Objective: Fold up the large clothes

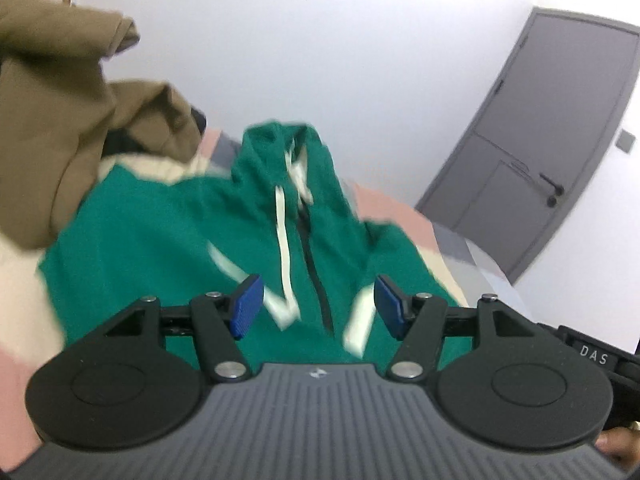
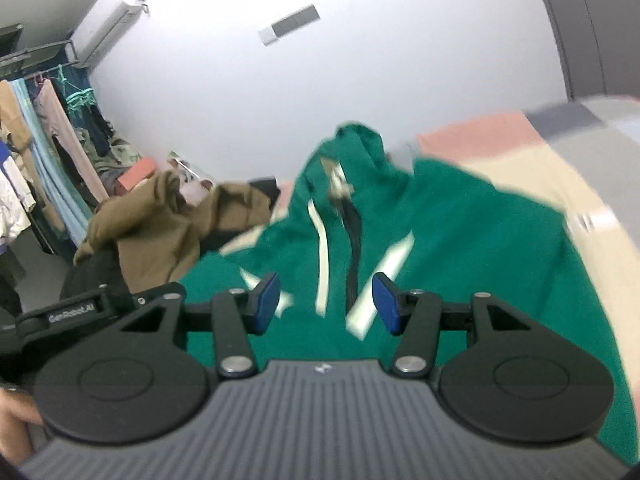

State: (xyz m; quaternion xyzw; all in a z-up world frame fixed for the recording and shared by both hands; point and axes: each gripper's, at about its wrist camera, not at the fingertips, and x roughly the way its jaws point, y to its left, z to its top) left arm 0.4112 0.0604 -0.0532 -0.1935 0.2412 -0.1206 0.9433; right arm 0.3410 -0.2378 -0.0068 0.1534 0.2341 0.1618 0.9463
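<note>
White walls close off the room behind a bed [image 1: 404,208] covered in pink, cream and grey blocks, and on it I see the green hoodie [image 1: 160,240] spread front up, hood toward the wall, its white drawstrings and dark zipper running down the middle. My left hand-held gripper [image 1: 316,304] hangs above the hoodie's lower chest, tilted downward, its blue pads [image 1: 246,306] standing well apart with nothing between them but the fabric seen below. My right hand-held gripper [image 2: 326,304] is angled down the same way over the same stretch of cloth, its pads also parted with no cloth pinched between them, a little narrower than the left. A brown garment [image 1: 48,120] lies heaped beside the hoodie on its left. Farther out, a grey door [image 1: 540,140] stands to the right, and a rack of hanging clothes [image 2: 36,152] fills the far left corner under an air conditioner [image 2: 108,28]. Both views are blurred.
</note>
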